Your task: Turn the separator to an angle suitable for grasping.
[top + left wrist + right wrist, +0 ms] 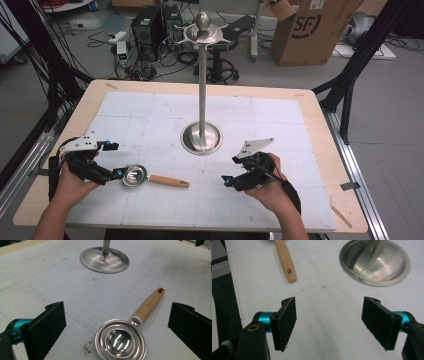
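A steel measuring spoon [135, 175] with a wooden handle [169, 181] lies flat on the white mat, bowl up, handle pointing right. My left gripper [116, 160] is open at the mat's left, just left of the bowl. In the left gripper view the bowl [120, 340] lies low between the wide-apart jaws [117, 308], touching neither, and the handle [150, 303] runs away to the upper right. My right gripper [230, 170] stands open with nothing in it, right of the handle's end. Its own view [329, 301] shows the handle tip [287, 265] farther off.
A tall steel stand rises from a round base [201, 139] at the mat's middle to a hooked top with a ball [202, 31]. The base shows in the left gripper view [104, 260] and the right gripper view [375, 261]. The wooden table edge [320, 115] frames the mat.
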Tool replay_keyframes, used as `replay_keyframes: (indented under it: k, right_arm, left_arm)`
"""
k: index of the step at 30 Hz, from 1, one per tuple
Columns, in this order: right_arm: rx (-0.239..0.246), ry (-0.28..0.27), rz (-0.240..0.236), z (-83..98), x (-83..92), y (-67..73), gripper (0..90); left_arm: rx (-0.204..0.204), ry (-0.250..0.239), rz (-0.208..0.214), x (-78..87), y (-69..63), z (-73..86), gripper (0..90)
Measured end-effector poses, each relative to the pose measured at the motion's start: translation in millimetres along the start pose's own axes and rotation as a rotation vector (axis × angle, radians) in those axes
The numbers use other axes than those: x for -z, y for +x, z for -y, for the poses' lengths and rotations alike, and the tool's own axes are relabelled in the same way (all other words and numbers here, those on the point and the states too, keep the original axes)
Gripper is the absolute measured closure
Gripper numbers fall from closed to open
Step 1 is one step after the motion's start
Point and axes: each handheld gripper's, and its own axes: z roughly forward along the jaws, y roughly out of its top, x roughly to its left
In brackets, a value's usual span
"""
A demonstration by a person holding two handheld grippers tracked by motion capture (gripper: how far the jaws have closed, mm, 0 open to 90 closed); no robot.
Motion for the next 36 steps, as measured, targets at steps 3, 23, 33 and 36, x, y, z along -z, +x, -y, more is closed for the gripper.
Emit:
replay_keyframes:
  k: [3, 23, 33, 36]
  right_arm:
    - [-0.019, -0.022, 0.043, 8.9, 8.6, -2.1, 21.0]
    - [-0.098, -0.199, 0.088, 46.5, 38.9, -33.3, 10.9]
    - [-0.130, -0.282, 0.098, 47.5, 44.4, -38.4, 1.2]
    - [-0.127, -0.279, 0.093, 47.6, 43.4, -38.0, 0.0]
  left_arm:
    - [0.002, -0.001, 0.003, -0.2, 0.0, 0.0, 2.0]
    - [0.005, -0.023, 0.035, -0.8, 3.3, -0.7, 2.1]
    - [-0.011, -0.039, 0.051, 1.6, -0.2, -3.4, 2.1]
    - [-0.014, -0.046, 0.055, 3.2, -0.5, -4.5, 2.0]
